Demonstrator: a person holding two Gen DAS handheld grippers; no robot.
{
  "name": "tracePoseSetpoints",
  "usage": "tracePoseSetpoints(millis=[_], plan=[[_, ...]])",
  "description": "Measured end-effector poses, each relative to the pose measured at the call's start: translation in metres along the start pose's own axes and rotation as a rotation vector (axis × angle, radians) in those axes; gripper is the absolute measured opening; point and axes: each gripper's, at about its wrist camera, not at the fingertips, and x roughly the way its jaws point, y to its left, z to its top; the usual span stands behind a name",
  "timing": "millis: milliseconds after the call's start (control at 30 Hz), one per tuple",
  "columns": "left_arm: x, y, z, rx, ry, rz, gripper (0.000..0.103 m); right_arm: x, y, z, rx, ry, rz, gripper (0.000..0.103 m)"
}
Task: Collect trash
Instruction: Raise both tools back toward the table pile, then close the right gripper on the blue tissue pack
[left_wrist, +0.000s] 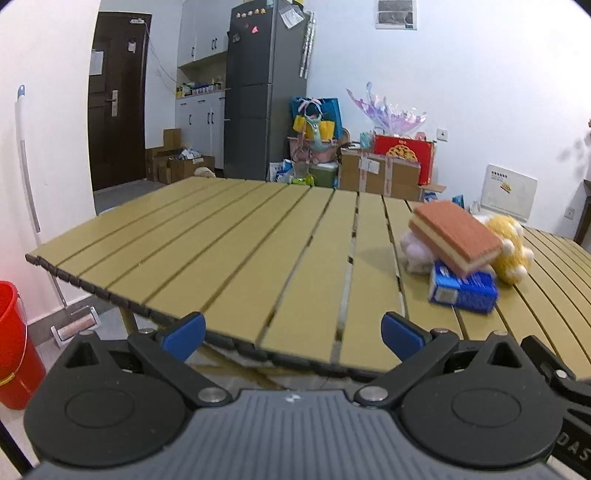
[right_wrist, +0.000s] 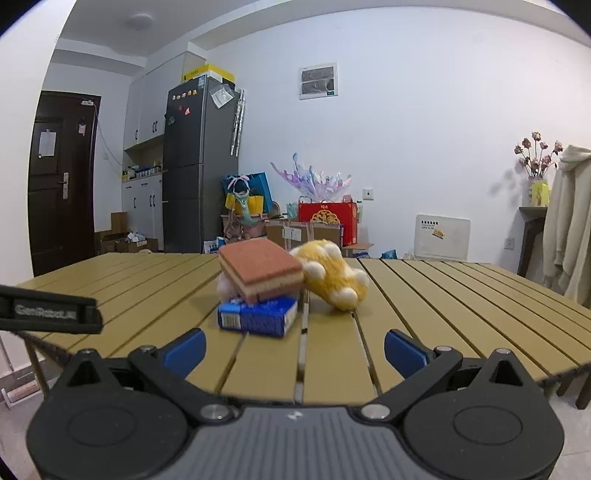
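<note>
Here, at the far left of the left wrist view, a red bucket (left_wrist: 14, 343) stands on the floor beside a white-handled floor tool (left_wrist: 75, 326) leaning on the wall. The left gripper (left_wrist: 293, 334) hangs at the near edge of the slatted table (left_wrist: 221, 236), its 2 blue-padded jaws spread wide with nothing between them.

To the right on the table sits the small heap of items: a pale pink fluffy thing (left_wrist: 415, 253), a blue box (left_wrist: 463, 290) lying flat, a brown-topped sponge (left_wrist: 456, 238) resting tilted on the box and the pink thing, and a yellow plush toy (left_wrist: 511, 251) touching the sponge's far side.

In the right wrist view the right gripper (right_wrist: 295, 349) points at this same heap, jaws parted to their widest and empty. The blue box (right_wrist: 258, 317) lies just ahead of them, well short of the pads, with the sponge (right_wrist: 262, 271) leaning on top and the plush toy (right_wrist: 334, 278) at its right. Part of the left gripper shows as a black bar at the left edge.
</note>
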Motion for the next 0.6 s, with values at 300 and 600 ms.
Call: tracePoseSetpoints(millis=[300,600], plan=[[0.035,0.020,0.017,-0.056,0.015,0.070,0.103,0.059,0.022,0.008,0.014,0.029,0.014,0.103],[0.054,0.026,0.026,-0.068,0.030,0.082,0.103,0.115,0.047,0.015,-0.003,0.122,-0.037,0.098]])
